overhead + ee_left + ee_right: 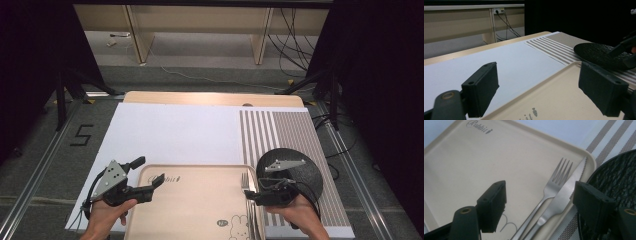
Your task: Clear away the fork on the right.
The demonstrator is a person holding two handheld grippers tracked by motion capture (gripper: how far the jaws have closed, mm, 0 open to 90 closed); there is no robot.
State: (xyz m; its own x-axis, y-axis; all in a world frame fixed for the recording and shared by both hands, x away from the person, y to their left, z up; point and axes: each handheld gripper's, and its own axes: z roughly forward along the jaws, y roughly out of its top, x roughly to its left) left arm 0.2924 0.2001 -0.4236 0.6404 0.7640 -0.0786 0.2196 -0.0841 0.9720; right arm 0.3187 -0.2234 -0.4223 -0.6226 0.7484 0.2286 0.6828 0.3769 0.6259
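A beige tray (195, 200) printed "Rabbit" lies at the table's near edge. A steel fork (560, 173) and a serrated knife (566, 192) rest side by side along its right rim. My right gripper (542, 206) hovers over their handles, open, with both pads clear of the cutlery; from above this right gripper (252, 192) points left over the tray's right edge. Over the tray's left rim my left gripper (150, 171) is open with nothing between its jaws. In the left gripper view the left gripper (541, 90) looks across the tray (554, 92).
A black textured plate (305, 172) sits on a brown-striped placemat (290, 130) right of the tray, partly under my right hand. A white sheet (170, 132) covers the table behind the tray. Dark stands and cables lie on the floor around the table.
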